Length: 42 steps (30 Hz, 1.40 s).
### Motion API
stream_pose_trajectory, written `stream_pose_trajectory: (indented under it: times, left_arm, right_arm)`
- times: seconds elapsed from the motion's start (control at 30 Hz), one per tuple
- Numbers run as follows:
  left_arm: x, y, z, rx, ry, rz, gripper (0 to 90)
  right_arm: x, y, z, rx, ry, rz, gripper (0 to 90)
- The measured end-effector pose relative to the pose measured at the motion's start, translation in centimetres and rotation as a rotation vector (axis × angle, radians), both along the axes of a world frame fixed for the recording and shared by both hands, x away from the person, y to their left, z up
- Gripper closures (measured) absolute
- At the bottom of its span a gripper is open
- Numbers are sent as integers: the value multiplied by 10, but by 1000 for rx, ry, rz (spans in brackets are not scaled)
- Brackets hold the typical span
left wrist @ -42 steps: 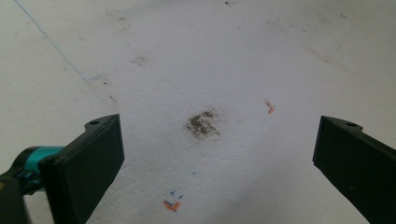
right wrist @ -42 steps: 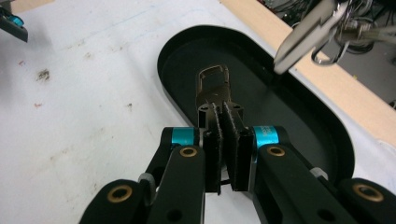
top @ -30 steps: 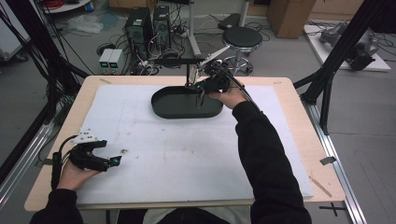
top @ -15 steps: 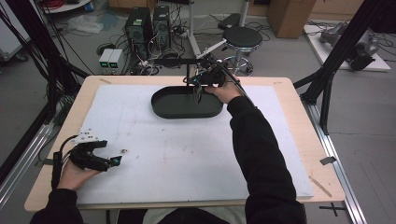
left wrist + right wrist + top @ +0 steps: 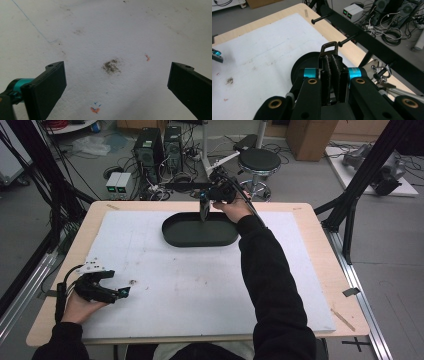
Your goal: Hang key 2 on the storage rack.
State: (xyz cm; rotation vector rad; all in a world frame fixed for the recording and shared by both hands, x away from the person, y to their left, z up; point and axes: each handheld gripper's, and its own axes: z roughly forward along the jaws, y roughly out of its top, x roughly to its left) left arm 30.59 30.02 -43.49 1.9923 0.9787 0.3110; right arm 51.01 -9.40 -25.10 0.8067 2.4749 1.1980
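Note:
My right gripper (image 5: 205,209) hovers over the far rim of a black oval tray (image 5: 200,237) at the back of the table. Its jaws are shut on a black strap with a dark metal loop (image 5: 329,48) at its tip. Seen in the right gripper view, the loop stands just short of a black peg (image 5: 348,40) jutting from a black rail (image 5: 372,42). My left gripper (image 5: 116,292) rests near the front left on the white mat (image 5: 100,37), open and holding nothing. One of its pads (image 5: 47,87) frames a dark smudge (image 5: 111,66).
A second peg (image 5: 322,18) sticks out farther along the rail. Silver clips (image 5: 384,73) hang near the rail to the right. Beyond the table's far edge are computers (image 5: 159,145), cables and a stool (image 5: 259,160). Black frame legs (image 5: 360,185) stand at the right.
The right gripper has lifted from the tray and moved toward the far edge and the rail, carrying the strap. The left gripper has stayed put.

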Motion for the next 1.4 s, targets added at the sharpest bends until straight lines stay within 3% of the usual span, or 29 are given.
stream_pose_trajectory:
  times: [0.07, 0.27, 0.9, 1.0, 1.1, 1.3, 1.33, 1.4]
  left_arm:
    - [0, 0, 0, -4, 1, 5, 25]
    - [1, -1, -1, 8, 4, -9, 25]
    - [1, 0, 0, -10, -2, -2, 25]
    - [1, 0, 0, -8, -3, -2, 25]
    - [0, 0, 0, -13, -6, -2, 25]
    - [1, 0, 0, -12, -1, -3, 25]
    - [0, 0, 0, -13, -4, -2, 25]
    - [1, 0, 0, -11, -4, -2, 25]
  right_arm:
    - [2, 2, 1, -1, -17, -9, 865]
    - [9, 6, -2, 24, -9, -30, 866]
    - [25, 20, -31, -42, 36, -98, 872]
    - [25, 22, -32, -27, 23, -109, 897]
    - [27, 19, -29, 25, 19, -127, 897]
    - [28, 13, -28, 26, 26, -135, 896]
    - [27, 12, -28, 30, 31, -133, 886]
    - [25, 10, -28, 43, 28, -134, 777]
